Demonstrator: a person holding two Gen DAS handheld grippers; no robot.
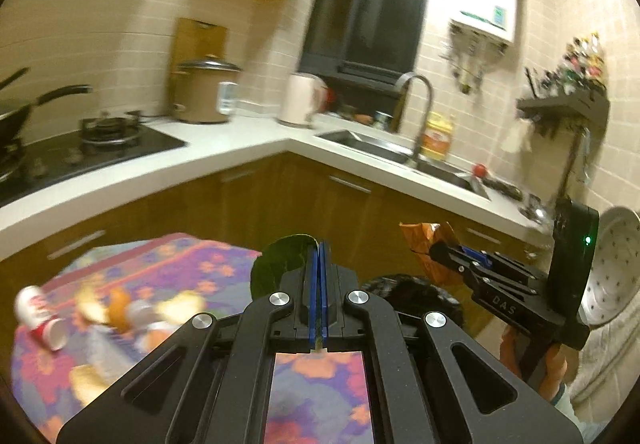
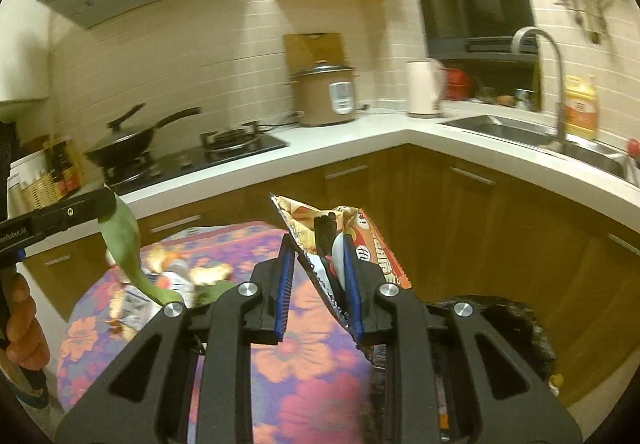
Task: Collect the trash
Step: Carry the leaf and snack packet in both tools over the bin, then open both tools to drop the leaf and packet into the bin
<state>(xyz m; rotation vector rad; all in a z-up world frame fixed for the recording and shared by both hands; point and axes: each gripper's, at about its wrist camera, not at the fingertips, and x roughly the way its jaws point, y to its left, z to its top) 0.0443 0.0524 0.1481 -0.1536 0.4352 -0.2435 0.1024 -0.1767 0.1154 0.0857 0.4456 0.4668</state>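
Observation:
My left gripper (image 1: 319,256) is shut on a green leaf (image 1: 280,264), held above the floral-cloth table (image 1: 192,264). The leaf also hangs from it in the right wrist view (image 2: 124,240). My right gripper (image 2: 316,264) stands open, with an orange snack wrapper (image 2: 380,248) resting against its right finger. The wrapper also shows in the left wrist view (image 1: 430,244), above a black trash bag (image 1: 408,292). A red and white paper cup (image 1: 40,318), peels (image 1: 116,306) and other scraps lie on the table.
A white L-shaped counter (image 1: 248,156) holds a gas hob (image 1: 108,140), a rice cooker (image 1: 204,92), a kettle (image 1: 298,98) and a sink (image 1: 372,148). Wooden cabinets (image 1: 328,204) stand below. A perforated metal pan (image 1: 612,268) is at the right.

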